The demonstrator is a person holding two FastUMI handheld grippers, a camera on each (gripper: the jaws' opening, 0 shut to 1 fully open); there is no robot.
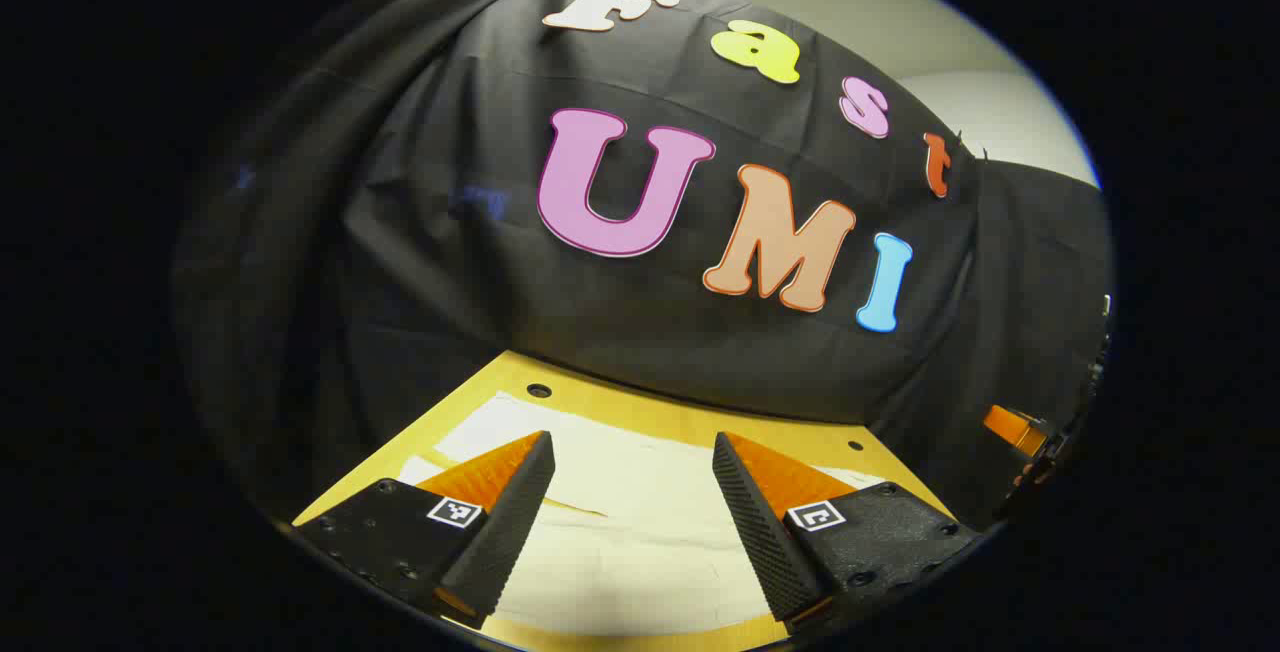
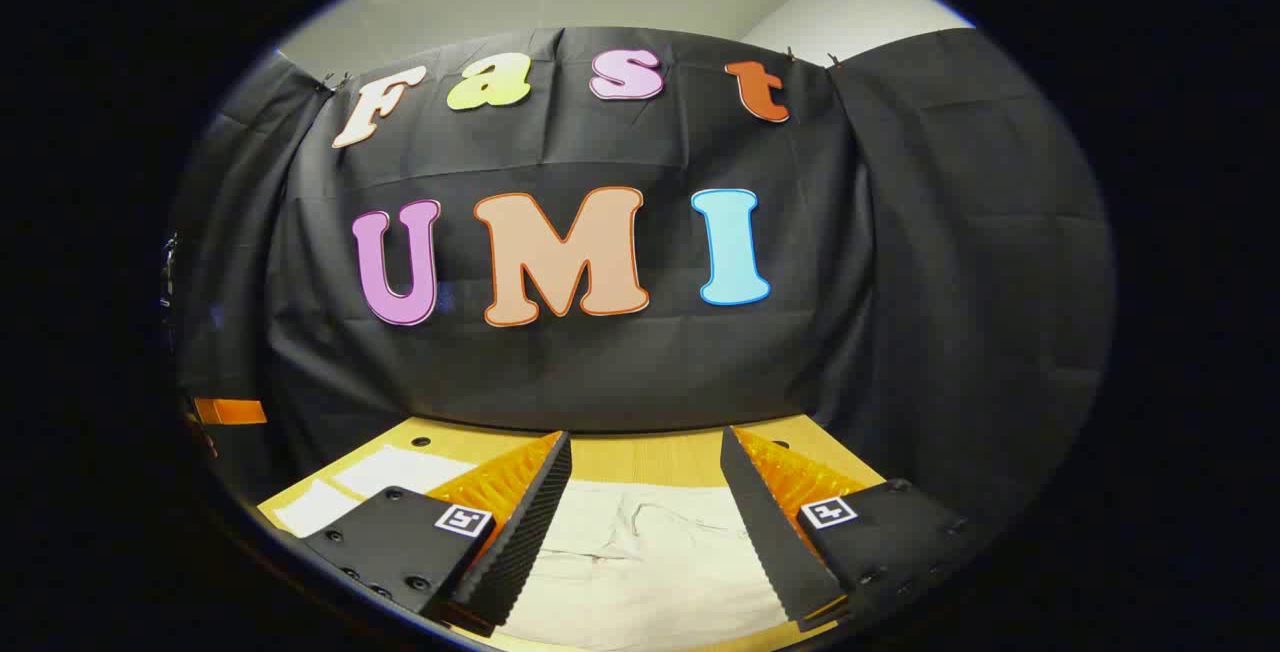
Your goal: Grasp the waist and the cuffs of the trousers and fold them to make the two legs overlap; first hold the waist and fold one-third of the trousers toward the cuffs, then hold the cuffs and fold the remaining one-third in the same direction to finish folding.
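Cream trousers (image 1: 630, 512) lie flat on the wooden table (image 1: 640, 412). My left gripper (image 1: 632, 444) hovers above them, open, with bare cloth between its fingers. In the right gripper view the same trousers (image 2: 640, 562) spread under my right gripper (image 2: 645, 444), which is also open and holds nothing. A wrinkled seam area of the cloth shows between the right fingers. At the far right edge of the left gripper view a bit of the other gripper (image 1: 1015, 430) peeks in.
The black cloth wall (image 2: 620, 362) stands close behind the table's far edge. Small holes (image 1: 539, 391) dot the tabletop near the back. A pale part of the trousers (image 2: 380, 477) extends to the left in the right gripper view.
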